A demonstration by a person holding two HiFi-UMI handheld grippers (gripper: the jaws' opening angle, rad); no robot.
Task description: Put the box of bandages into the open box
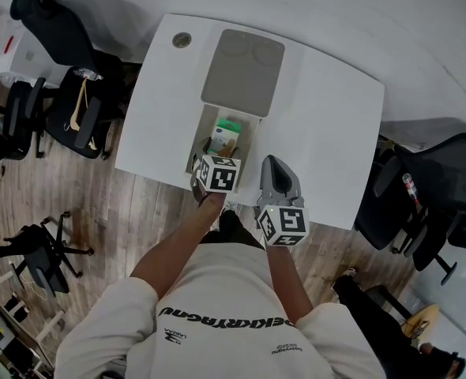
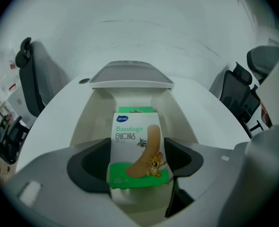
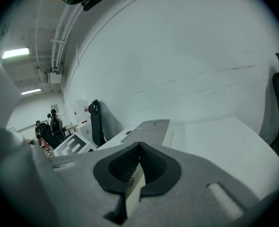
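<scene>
Bandage box (image 2: 138, 148) pinched by left gripper (image 2: 137, 161) over open box (image 2: 179, 117), unreleased; right gripper (image 3: 138, 168) seemingly nips its wall.

1. bandage box (image 2: 138, 148): white on top, green band at the bottom, green "Bandage" lettering, tan plaster strip with a brown cartoon mouse.
2. open box (image 2: 177, 112): off-white walls. The lid (image 1: 242, 72) is flat grey.
3. table (image 1: 328, 133): plain white.
4. left gripper (image 2: 138, 169) and right gripper (image 3: 138, 164): pale grey shells, black pads (image 2: 90, 167).
5. left cube (image 1: 219, 174) and right cube (image 1: 284, 223): black-and-white square markers.
6. floor (image 1: 138, 212): brown wood planks.
7. chairs (image 1: 75, 93): black.
8. sweater (image 1: 217, 306): cream, black lettering.
</scene>
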